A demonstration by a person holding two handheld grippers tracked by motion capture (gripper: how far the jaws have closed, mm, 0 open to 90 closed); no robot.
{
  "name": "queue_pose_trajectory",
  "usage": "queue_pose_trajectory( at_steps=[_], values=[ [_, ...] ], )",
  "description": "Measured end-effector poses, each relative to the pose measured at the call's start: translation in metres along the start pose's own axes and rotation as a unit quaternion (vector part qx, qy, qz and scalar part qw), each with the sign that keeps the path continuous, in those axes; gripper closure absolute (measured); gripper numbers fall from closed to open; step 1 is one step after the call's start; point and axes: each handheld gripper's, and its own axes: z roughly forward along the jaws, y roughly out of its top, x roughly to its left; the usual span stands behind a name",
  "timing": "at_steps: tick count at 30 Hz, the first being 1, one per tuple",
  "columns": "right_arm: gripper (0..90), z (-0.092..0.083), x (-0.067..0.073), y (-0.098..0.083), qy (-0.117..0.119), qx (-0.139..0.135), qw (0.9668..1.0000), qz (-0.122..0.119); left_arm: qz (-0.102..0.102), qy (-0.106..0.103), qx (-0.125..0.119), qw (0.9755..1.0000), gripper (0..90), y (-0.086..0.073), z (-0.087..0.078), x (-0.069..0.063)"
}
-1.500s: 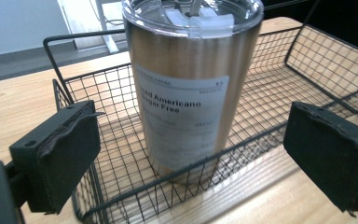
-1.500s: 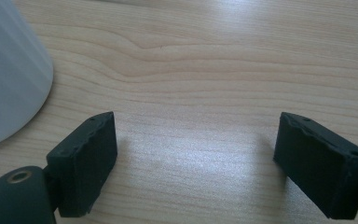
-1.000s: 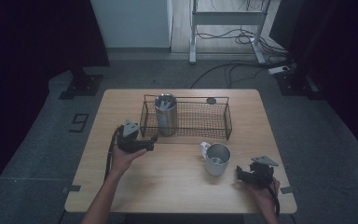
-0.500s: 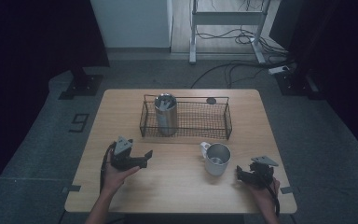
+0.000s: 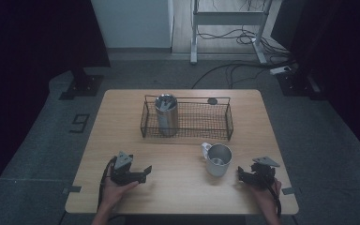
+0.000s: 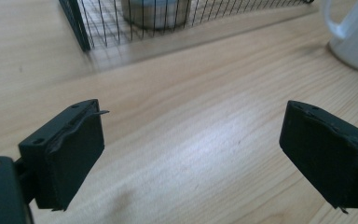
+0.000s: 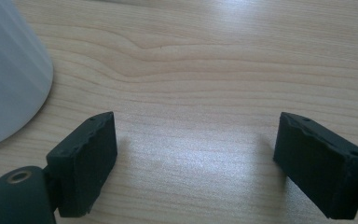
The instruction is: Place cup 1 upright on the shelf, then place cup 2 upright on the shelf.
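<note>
Mug (image 5: 217,159), both hands low, grippers level

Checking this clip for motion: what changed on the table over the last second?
The left gripper drew back from the wire basket toward the near table edge and came down low over the wood; its jaws have been closing somewhat, with nothing between them. The right gripper, the white mug and the steel cup in the basket stayed put.

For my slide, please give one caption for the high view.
Two hand-held grippers, left and right, rest open on a wooden table beside a white mug, behind it a wire basket holding a metal cup.
</note>
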Motion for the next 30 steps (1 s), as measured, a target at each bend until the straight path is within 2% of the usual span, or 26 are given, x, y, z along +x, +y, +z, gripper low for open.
queue_pose_trajectory(
  at_steps=[3,6,20,27,28,30],
  values=[
    [12.8,0.000,0.000,0.000,0.000,0.000,1.0000,-0.001,0.000,-0.001,0.012,0.9999,7.0,-0.005,0.005,-0.001],
    [12.9,0.000,0.000,0.000,-0.001,0.000,1.0000,0.000,0.009,0.001,0.022,0.9997,7.1,-0.008,0.009,-0.003],
    [12.9,-0.004,-0.002,-0.002,0.004,-0.007,1.0000,-0.004,0.007,0.005,0.020,0.9998,7.1,-0.009,0.009,-0.006],
    [12.9,-0.018,-0.004,0.001,0.027,-0.031,0.9991,0.001,0.010,0.006,0.024,0.9997,7.2,-0.010,0.011,-0.006],
    [13.0,-0.024,-0.003,0.003,0.039,-0.041,0.9984,0.006,0.009,0.006,0.024,0.9996,7.2,-0.011,0.011,-0.006],
    [13.0,-0.029,-0.002,0.004,0.045,-0.049,0.9978,0.008,0.001,0.003,0.021,0.9998,8.0,-0.012,0.011,-0.005]
  ],
)
